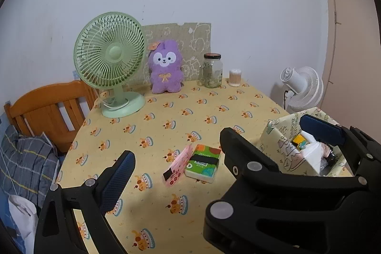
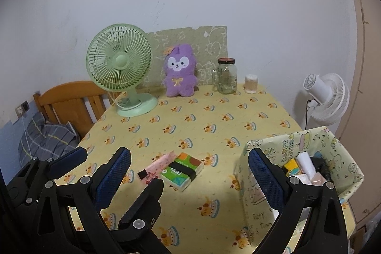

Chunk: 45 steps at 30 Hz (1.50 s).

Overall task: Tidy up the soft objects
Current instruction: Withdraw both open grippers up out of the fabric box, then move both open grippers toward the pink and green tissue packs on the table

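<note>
Storage box (image 1: 281, 135) contents partly hidden behind the right tool (image 1: 271, 135); labels unreadable.

We are seeing the right gripper (image 2: 190, 170) hanging wide open at lower frame, a green tissue pack (image 2: 182, 170) lying between its fingers, fabric bin (image 2: 333, 146) sitting lower right.

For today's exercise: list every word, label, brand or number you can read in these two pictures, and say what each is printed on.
Box: outlined lettering on the inner wall, too distorted to read for certain.
Green tissue pack: white label with small print, too blurred to read.
Pink pack: pattern only, no text readable.
Jar, fan, plush: no text visible.
</note>
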Motion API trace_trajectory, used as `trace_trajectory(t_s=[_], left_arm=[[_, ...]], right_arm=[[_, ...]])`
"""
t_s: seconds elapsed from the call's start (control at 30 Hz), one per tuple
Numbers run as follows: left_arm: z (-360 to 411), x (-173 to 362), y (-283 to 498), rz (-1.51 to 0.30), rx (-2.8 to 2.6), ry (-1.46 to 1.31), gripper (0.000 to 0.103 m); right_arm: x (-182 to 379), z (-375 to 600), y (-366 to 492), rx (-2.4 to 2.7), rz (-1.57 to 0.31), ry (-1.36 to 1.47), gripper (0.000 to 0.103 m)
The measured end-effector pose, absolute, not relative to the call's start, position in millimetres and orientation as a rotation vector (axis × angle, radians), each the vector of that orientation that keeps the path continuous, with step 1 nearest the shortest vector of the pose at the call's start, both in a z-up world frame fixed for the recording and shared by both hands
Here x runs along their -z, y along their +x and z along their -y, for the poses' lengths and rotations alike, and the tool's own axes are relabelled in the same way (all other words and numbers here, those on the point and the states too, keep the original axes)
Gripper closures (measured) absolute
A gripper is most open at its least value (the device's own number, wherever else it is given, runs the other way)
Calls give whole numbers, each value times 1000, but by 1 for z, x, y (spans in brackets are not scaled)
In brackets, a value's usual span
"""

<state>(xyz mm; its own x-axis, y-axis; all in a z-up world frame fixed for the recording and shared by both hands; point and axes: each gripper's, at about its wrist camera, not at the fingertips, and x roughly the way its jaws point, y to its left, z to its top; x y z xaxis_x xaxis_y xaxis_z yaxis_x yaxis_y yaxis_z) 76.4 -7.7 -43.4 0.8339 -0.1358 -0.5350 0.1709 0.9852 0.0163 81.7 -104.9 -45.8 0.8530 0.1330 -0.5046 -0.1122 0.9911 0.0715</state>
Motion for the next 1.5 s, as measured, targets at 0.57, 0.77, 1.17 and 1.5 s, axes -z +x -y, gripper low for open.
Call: trace_trajectory(t_s=[0.57, 0.77, 1.17, 1.5], left_arm=[[-14, 88, 112, -682, 103, 65, 13], [-20, 99, 125, -714, 81, 65, 19], [-26, 123, 153, -787, 62, 76, 35], [-22, 138, 172, -837, 99, 66, 48]], right_arm=[[86, 82, 117, -151, -573, -32, 3], [99, 80, 134, -183, -629, -5, 3], [126, 74, 165, -174, -726, -6, 3], [143, 79, 182, -164, -793, 14, 3]])
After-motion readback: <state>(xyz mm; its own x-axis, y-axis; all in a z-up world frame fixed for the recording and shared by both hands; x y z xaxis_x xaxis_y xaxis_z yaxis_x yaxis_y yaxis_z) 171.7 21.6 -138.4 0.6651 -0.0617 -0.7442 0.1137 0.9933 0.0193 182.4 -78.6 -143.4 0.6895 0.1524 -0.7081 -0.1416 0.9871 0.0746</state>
